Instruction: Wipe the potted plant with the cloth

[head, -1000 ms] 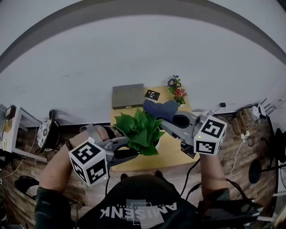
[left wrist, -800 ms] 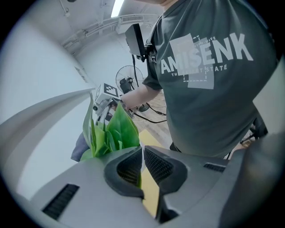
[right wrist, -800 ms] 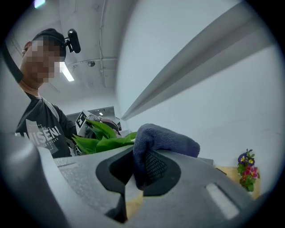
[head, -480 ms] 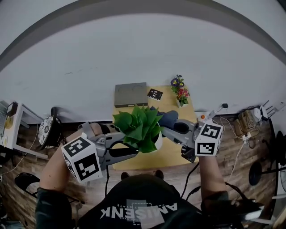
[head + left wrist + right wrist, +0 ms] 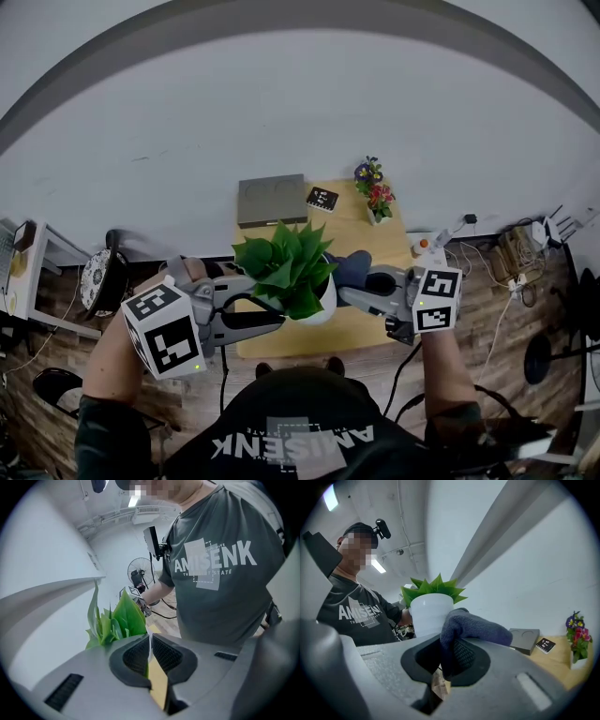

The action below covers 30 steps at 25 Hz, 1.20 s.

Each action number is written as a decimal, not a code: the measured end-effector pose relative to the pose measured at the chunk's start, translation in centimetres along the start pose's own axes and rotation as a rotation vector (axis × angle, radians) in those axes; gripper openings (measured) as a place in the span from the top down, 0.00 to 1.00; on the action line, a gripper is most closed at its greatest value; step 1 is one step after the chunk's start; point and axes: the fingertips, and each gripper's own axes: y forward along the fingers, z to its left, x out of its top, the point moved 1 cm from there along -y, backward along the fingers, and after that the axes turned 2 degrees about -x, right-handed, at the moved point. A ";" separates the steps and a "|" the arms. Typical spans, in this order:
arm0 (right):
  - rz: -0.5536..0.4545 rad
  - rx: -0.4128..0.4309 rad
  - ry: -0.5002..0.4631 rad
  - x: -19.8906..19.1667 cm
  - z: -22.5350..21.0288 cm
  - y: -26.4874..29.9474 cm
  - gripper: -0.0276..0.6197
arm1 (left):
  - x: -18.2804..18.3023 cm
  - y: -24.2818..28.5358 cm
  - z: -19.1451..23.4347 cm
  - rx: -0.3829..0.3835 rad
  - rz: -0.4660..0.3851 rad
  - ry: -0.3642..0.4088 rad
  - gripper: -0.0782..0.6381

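Wooden table (image 5: 367, 242), pale yellow top, flat and rectangular, set against the white wall. Flat grey box (image 5: 270, 200) at its far edge.

The potted plant (image 5: 281, 267) is in front of me over the near table edge: broad, glossy, pointed green leaves in a smooth round white pot (image 5: 430, 615). It stands upright, long axis vertical, leaves fanning upward.

The left gripper (image 5: 150, 645) has its ribbed dark pads nearly together, with only the thin white pot rim pinched between them (leaves just beyond the tips).

The right gripper (image 5: 446, 651) is clamped on the cloth (image 5: 474, 626), a dark blue-grey piece with a nubbly towel-like texture, bunched into a rounded lump that drapes over one pad. The lump sits against the pot's side wall and looks to be touching it; the pot is just past these jaws, not between them.

At the far right corner of the table is a small flower pot (image 5: 373, 189) with purple and red blooms. A black card (image 5: 322, 198) lies beside the box.
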 end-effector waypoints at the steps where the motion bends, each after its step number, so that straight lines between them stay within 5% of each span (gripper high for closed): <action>1: 0.011 0.006 0.002 -0.4 0.0 -0.1 0.91 | 0.1 -0.1 0.1 -0.003 -0.009 -0.006 0.86; 6: 0.039 0.016 0.019 -2.2 -0.3 -0.9 0.91 | 0.4 -0.2 0.2 -0.007 -0.052 -0.034 0.86; 11: -0.046 0.018 0.043 -0.4 -1.5 -2.1 0.91 | 1.5 -0.9 0.2 -0.067 -0.138 -0.091 0.87; 15: -0.115 0.093 -0.010 2.6 -1.0 -1.8 0.91 | 2.8 -0.4 -0.3 -0.113 -0.144 -0.079 0.87; 21: -0.091 0.265 -0.152 5.6 0.7 -0.3 0.91 | 4.1 -0.6 -0.3 -0.130 -0.131 -0.031 0.87; 30: -0.016 0.381 -0.215 4.2 1.3 0.3 0.91 | 3.9 -1.8 0.1 -0.086 -0.111 -0.065 0.87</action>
